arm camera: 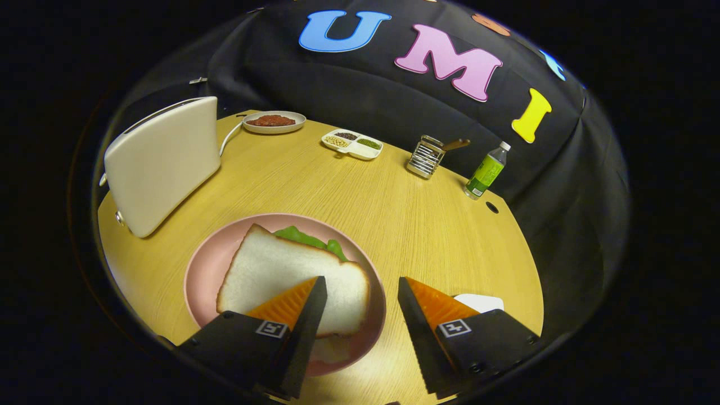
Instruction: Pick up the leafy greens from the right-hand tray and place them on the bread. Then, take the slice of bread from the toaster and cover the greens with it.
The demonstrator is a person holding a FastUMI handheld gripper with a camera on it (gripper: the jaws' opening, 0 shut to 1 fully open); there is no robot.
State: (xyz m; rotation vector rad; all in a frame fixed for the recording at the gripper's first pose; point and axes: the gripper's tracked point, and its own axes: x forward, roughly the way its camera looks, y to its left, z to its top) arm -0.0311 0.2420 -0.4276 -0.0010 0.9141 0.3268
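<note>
Two gripper fingers [306, 306] reach forward from the bottom of the gripper view, and the jaws stand wide apart with nothing between them. The gripper [360, 295] hangs over a wooden worktop [405, 219]. Under and just ahead of the left finger sits a pink plate [205, 270]. On it lies a slice of white bread [275, 270], flat on top, with leafy greens [309, 239] peeking out from under its far edge. A paler edge, seemingly another slice, shows beneath its near side. The right finger is over bare wood, beside a small white object [481, 302] that is mostly hidden. Beyond the plate to the left stands a cream toaster [163, 160]. Farther back are a shallow dish of something red [274, 121], a white divided tray of beans [352, 144], a metal rack [426, 157] and a green-labelled bottle [486, 170], each well apart from the others.
</note>
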